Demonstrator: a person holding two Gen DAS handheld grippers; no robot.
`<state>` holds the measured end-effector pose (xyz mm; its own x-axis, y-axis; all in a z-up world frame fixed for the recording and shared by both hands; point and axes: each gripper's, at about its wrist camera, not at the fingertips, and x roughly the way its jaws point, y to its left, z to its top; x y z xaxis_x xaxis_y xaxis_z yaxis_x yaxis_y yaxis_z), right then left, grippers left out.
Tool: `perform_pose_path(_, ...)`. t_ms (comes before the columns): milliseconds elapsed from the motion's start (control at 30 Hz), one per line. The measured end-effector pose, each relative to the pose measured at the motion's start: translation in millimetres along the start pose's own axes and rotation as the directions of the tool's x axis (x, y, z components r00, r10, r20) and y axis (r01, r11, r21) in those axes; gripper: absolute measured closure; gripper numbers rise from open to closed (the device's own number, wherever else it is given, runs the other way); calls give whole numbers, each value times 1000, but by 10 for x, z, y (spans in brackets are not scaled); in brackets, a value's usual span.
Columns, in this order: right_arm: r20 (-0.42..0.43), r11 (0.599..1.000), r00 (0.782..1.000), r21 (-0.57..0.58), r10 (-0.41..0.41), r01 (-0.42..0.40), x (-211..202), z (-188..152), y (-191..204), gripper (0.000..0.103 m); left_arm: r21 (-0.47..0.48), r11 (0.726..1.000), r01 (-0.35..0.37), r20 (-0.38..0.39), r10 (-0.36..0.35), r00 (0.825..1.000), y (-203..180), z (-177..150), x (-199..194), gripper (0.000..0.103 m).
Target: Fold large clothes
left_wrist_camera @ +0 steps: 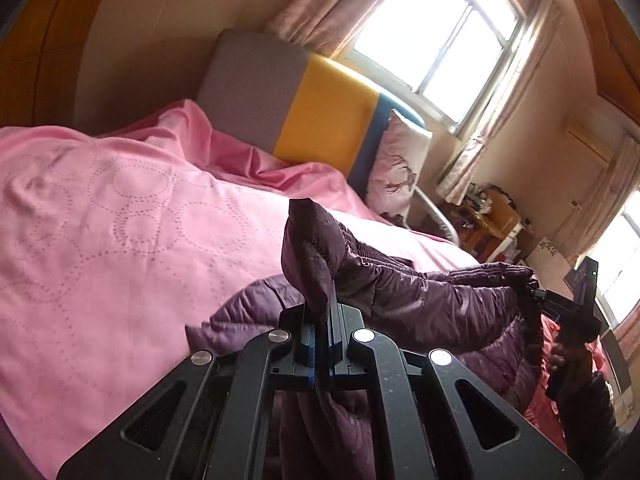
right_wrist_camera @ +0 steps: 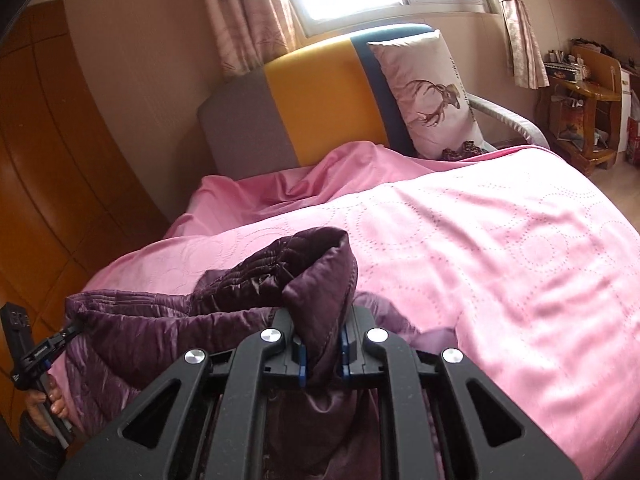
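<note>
A dark purple quilted jacket [left_wrist_camera: 420, 300] is held up over the pink bed. My left gripper [left_wrist_camera: 322, 332] is shut on one corner of it, and the fabric bunches up above the jaws. My right gripper [right_wrist_camera: 322, 344] is shut on another corner of the jacket [right_wrist_camera: 160, 328]. The jacket's edge stretches between the two grippers and the rest hangs down onto the bed. The right gripper also shows at the right of the left wrist view [left_wrist_camera: 536, 294]. The left gripper shows at the left of the right wrist view [right_wrist_camera: 78, 326].
A pink quilted bedspread [left_wrist_camera: 120, 220] covers the bed [right_wrist_camera: 500, 240]. A grey, yellow and blue headboard [right_wrist_camera: 320, 100] stands behind it, with a deer-print pillow [right_wrist_camera: 432, 96]. Wooden wardrobe [right_wrist_camera: 48, 160] at the left, wooden side table [right_wrist_camera: 584, 112] at the right.
</note>
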<state>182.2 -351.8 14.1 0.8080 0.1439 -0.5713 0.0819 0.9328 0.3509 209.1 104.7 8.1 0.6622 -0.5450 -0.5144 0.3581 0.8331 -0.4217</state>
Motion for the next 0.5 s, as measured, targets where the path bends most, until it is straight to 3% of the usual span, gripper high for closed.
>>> perform_pose_path(200,-47,996,995,-6,-92,92,622,96,-81,93,-30,995,-95,-75,93,993,179,132,648,100)
perform_pose_path(333,-95,988,984,-10,-152,152,974,20,-206,93,-57,985,-165,-149,155,977,360,-2,1000,100)
perform_pose_path(500,-154,979,969,25,-195,201,1331,-139,-392,89,-111,972,-206,-200,181,963,545,-197,1228,100)
